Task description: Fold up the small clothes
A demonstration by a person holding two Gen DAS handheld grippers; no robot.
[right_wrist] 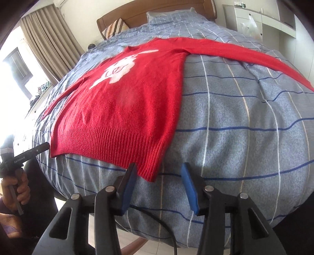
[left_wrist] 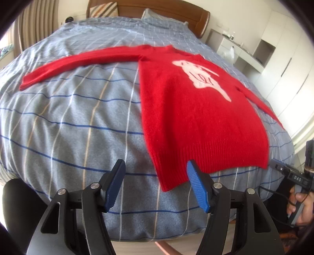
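Note:
A small red sweater with a white animal figure lies flat, front up, on the bed, both sleeves spread out sideways; it also shows in the right wrist view. My left gripper is open and empty, just in front of the sweater's near left hem corner. My right gripper is open and empty, just in front of the near right hem corner. Neither gripper holds the fabric.
The bed has a blue-grey checked cover with pillows and a wooden headboard at the far end. White cabinets stand to the right, curtains to the left. The other hand-held gripper shows at the frame edge.

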